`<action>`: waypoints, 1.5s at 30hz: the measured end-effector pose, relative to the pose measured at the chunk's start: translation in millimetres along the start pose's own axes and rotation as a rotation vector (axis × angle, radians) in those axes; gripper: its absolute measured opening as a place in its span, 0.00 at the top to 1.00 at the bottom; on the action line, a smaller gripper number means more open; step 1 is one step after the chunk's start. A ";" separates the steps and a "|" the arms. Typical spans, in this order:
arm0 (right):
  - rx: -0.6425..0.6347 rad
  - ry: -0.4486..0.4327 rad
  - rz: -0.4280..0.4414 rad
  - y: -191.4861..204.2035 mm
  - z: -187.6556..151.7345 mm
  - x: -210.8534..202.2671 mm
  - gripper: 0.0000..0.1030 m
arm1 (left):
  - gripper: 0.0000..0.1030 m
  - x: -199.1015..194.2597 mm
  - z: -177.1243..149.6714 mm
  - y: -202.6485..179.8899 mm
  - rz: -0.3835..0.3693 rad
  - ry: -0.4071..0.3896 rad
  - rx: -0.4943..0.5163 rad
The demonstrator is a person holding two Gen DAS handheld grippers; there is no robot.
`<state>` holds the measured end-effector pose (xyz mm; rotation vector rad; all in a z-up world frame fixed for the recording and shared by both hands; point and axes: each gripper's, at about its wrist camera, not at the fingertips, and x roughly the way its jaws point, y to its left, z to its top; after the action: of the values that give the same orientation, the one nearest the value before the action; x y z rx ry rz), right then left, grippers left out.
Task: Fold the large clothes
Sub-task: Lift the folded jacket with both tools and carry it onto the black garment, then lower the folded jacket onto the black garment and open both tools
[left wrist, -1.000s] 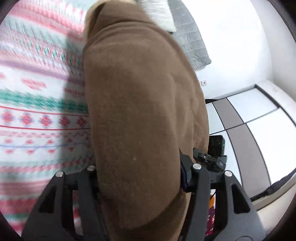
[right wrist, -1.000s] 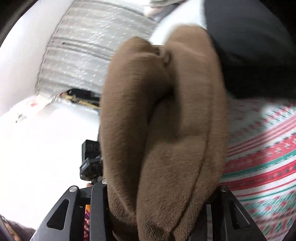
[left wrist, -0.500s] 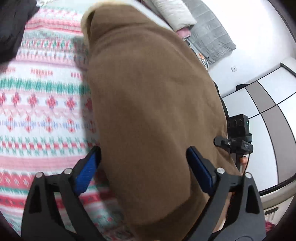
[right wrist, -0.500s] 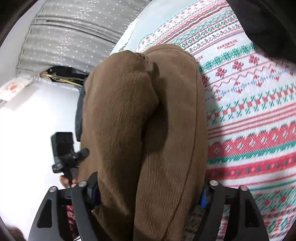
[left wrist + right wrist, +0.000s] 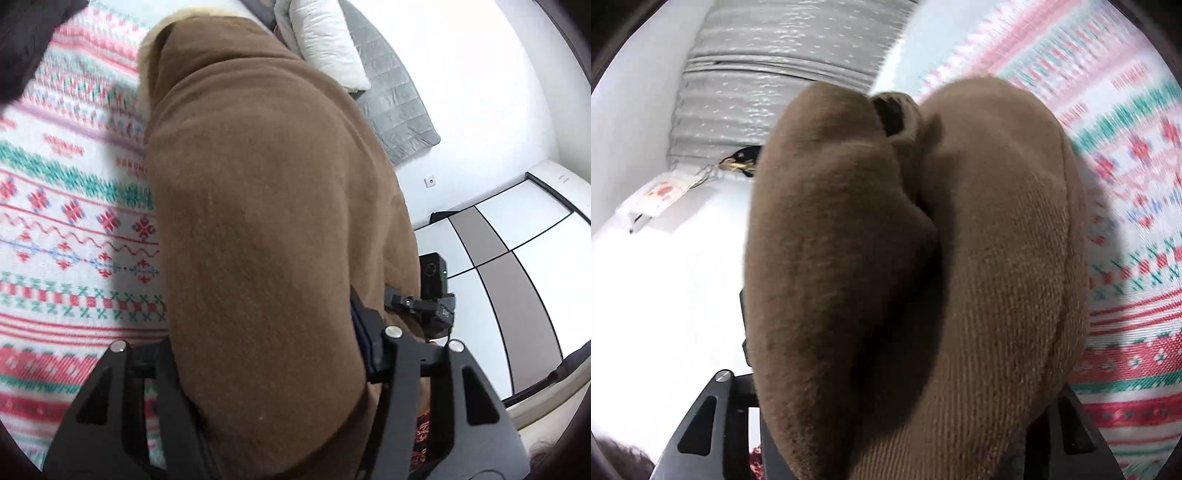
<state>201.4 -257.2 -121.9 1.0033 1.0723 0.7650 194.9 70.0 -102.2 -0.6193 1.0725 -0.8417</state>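
Observation:
A thick brown garment (image 5: 258, 184), folded into a bundle, fills the left wrist view and lies over a patterned red, green and white bedspread (image 5: 66, 221). My left gripper (image 5: 264, 332) has the bundle's near end between its fingers, jaws closing, the blue pad pressed into the fabric. In the right wrist view the same brown garment (image 5: 997, 240) bulges in two lobes out of my right gripper (image 5: 905, 391), whose jaws are closing on it too. The fabric hides both sets of fingertips. The bedspread (image 5: 1137, 295) lies to the right.
A white pillow (image 5: 325, 40) and a grey quilt (image 5: 391, 92) lie at the bed's far end. A black garment (image 5: 22, 37) sits at the upper left. White and grey wardrobe doors (image 5: 517, 258) stand to the right. The other gripper's camera (image 5: 434, 291) shows beside the bundle.
Half a second ago both grippers stood wide around the garment; now both have closed onto it again. Both hands have shifted across the bed with the bundle.

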 end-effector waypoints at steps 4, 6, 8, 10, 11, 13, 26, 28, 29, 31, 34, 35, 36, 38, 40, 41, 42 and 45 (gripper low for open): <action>-0.075 -0.001 0.007 49.4 -0.1 16.6 0.51 | 0.46 -58.7 6.0 -8.9 0.020 -0.085 0.021; -0.114 0.002 0.040 74.2 5.7 33.6 0.51 | 0.46 -96.3 13.5 -11.0 0.031 -0.135 0.035; -0.160 0.017 0.078 109.8 15.8 54.7 0.51 | 0.46 -143.1 24.0 -14.7 0.054 -0.189 0.056; -0.198 0.034 0.104 142.1 27.0 75.5 0.51 | 0.46 -186.9 40.8 -14.6 0.078 -0.240 0.062; -0.215 0.044 0.117 160.5 33.9 88.6 0.51 | 0.46 -207.1 49.4 -13.1 0.088 -0.260 0.058; -0.255 0.065 0.137 198.0 54.7 117.5 0.51 | 0.46 -245.2 71.0 -8.5 0.118 -0.294 0.059; -0.279 0.208 0.195 319.9 175.8 355.8 0.47 | 0.35 -412.3 224.2 140.9 0.270 -0.325 -0.051; -0.246 0.223 0.141 290.8 189.4 390.2 0.44 | 0.29 -373.2 232.3 171.9 0.331 -0.305 -0.107; -0.213 0.224 0.098 269.5 192.3 405.2 0.43 | 0.23 -355.1 237.0 205.5 0.368 -0.279 -0.168; -0.159 0.221 0.023 226.4 194.0 434.7 0.39 | 0.17 -320.7 236.7 244.2 0.377 -0.284 -0.239; -0.026 0.225 0.161 182.0 193.5 450.2 0.36 | 0.17 -326.2 221.8 284.7 0.165 -0.389 -0.347; -0.046 0.222 0.149 182.3 192.2 447.1 0.36 | 0.17 -333.6 216.0 288.3 0.131 -0.412 -0.357; -0.087 0.224 0.116 187.1 190.2 443.1 0.34 | 0.17 -339.4 211.9 287.3 0.135 -0.423 -0.349; -0.133 0.223 0.061 194.8 185.9 430.2 0.34 | 0.17 -355.1 202.7 276.2 0.209 -0.443 -0.323; -0.171 0.203 0.003 207.1 183.1 410.4 0.34 | 0.17 -369.3 194.0 257.7 0.308 -0.456 -0.283; -0.189 0.190 -0.015 222.4 187.2 414.7 0.34 | 0.17 -375.7 192.1 247.5 0.338 -0.457 -0.254; -0.222 0.168 -0.049 230.7 184.0 400.9 0.34 | 0.17 -379.7 186.0 232.4 0.382 -0.458 -0.216; -0.288 0.124 -0.123 239.6 163.4 364.6 0.34 | 0.17 -377.3 164.0 190.0 0.513 -0.462 -0.125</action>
<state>462.5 108.9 0.0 0.6471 1.0836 0.8616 314.3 495.8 -3.3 -0.5705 0.8063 -0.1706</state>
